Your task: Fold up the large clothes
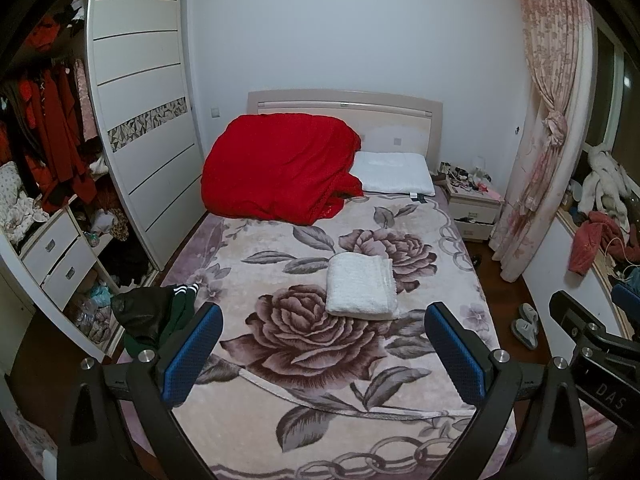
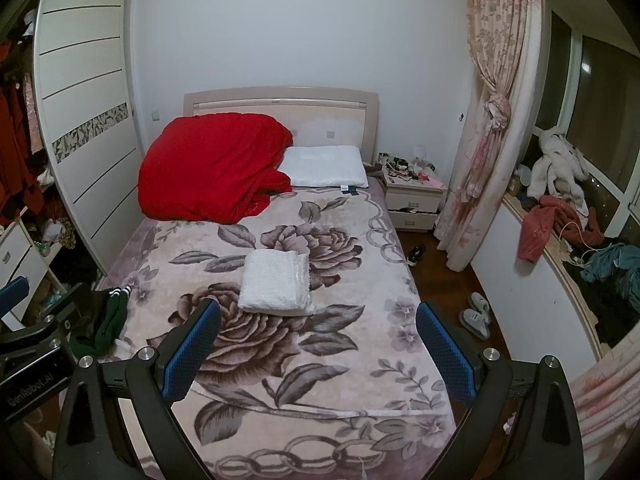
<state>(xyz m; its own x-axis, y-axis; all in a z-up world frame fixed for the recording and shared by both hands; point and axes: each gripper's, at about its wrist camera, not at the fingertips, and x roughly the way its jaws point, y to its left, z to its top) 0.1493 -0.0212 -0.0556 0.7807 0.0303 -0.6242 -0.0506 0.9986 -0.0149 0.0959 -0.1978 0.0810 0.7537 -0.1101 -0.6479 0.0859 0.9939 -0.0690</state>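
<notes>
A white fluffy garment [image 1: 362, 290] [image 2: 277, 283] lies folded into a neat rectangle on the middle of the bed [image 1: 248, 248] [image 2: 360, 280], which wears a floral blanket. A crumpled dark green and black garment [image 1: 154, 316] [image 2: 105, 320] with white stripes lies at the bed's left edge. My left gripper [image 1: 324, 354] hovers open above the foot of the bed, with nothing between its blue pads [image 1: 192, 352]. My right gripper [image 2: 318, 350] is open and empty too, beside the left one. Part of the right gripper's body [image 1: 592, 340] shows at the right of the left wrist view.
A red quilt [image 1: 280, 168] [image 2: 216, 168] and a white pillow [image 1: 394, 178] [image 2: 326, 172] lie at the headboard. An open wardrobe [image 1: 52, 184] full of clothes stands left. A nightstand [image 2: 414, 196], curtain [image 2: 480, 140], slippers [image 2: 476, 314] and a cluttered windowsill [image 2: 568, 220] are on the right.
</notes>
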